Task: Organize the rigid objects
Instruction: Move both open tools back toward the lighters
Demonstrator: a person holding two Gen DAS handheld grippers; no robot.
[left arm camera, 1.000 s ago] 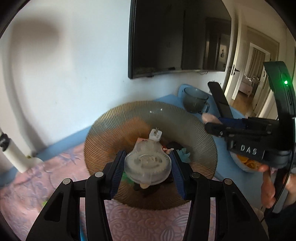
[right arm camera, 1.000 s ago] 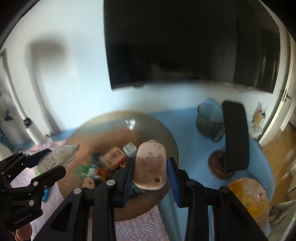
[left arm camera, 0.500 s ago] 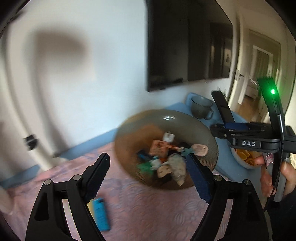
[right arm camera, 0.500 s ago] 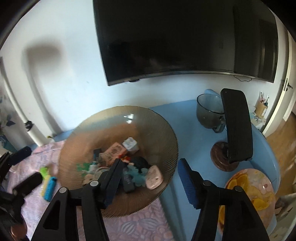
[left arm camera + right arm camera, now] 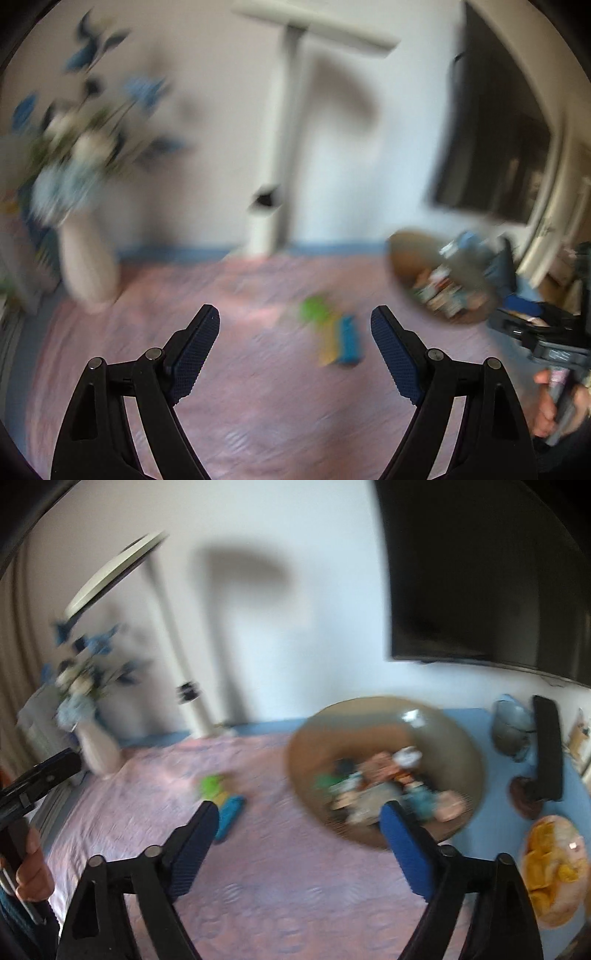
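Both views are blurred by motion. A brown ribbed glass bowl (image 5: 406,254) (image 5: 369,709) holds several small rigid items in a heap. On the pink cloth lie a green piece (image 5: 314,310) (image 5: 212,784), a blue lighter (image 5: 349,338) (image 5: 229,814) and a yellow piece (image 5: 328,352) side by side. My left gripper (image 5: 295,314) hangs open above the cloth, empty, with the lighter just inside its right finger. My right gripper (image 5: 299,808) is empty too, its jaws opening, with the bowl behind its right finger and the lighter beside its left one.
A white vase of blue and white flowers (image 5: 88,266) (image 5: 98,746) stands at the far left. A white lamp pole (image 5: 273,184) rises at the wall. On the blue table right of the bowl are a glass mug (image 5: 511,731), a black stand (image 5: 548,749) and a plate of orange slices (image 5: 554,867).
Both grippers let go of what they held, a clear round piece and a pink oval piece, over the bowl. They opened and swung left over the pink cloth.
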